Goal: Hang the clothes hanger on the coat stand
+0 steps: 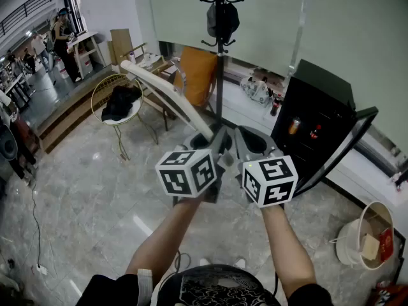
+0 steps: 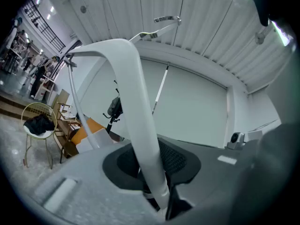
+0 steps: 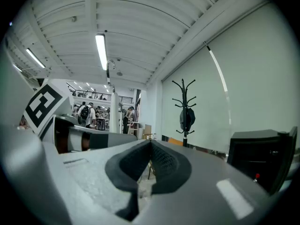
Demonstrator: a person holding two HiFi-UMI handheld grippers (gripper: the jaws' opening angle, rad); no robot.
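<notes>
A white clothes hanger (image 1: 159, 88) slants up to the left from my left gripper (image 1: 213, 139), which is shut on one end of it. In the left gripper view the hanger's arm (image 2: 136, 107) rises between the jaws of that gripper (image 2: 157, 175), and its metal hook (image 2: 165, 20) shows at the top. The black coat stand (image 1: 220, 50) stands straight ahead with a dark bag (image 1: 223, 21) on one peg. It also appears in the right gripper view as the coat stand (image 3: 186, 111). My right gripper (image 1: 247, 139) is beside the left one, shut and empty (image 3: 150, 161).
A gold wire chair (image 1: 105, 88) with dark clothes on it stands at the left. An orange chair (image 1: 199, 75) sits behind the stand's foot. A black cabinet (image 1: 319, 116) is at the right, a white bucket (image 1: 357, 238) at lower right. People stand far left.
</notes>
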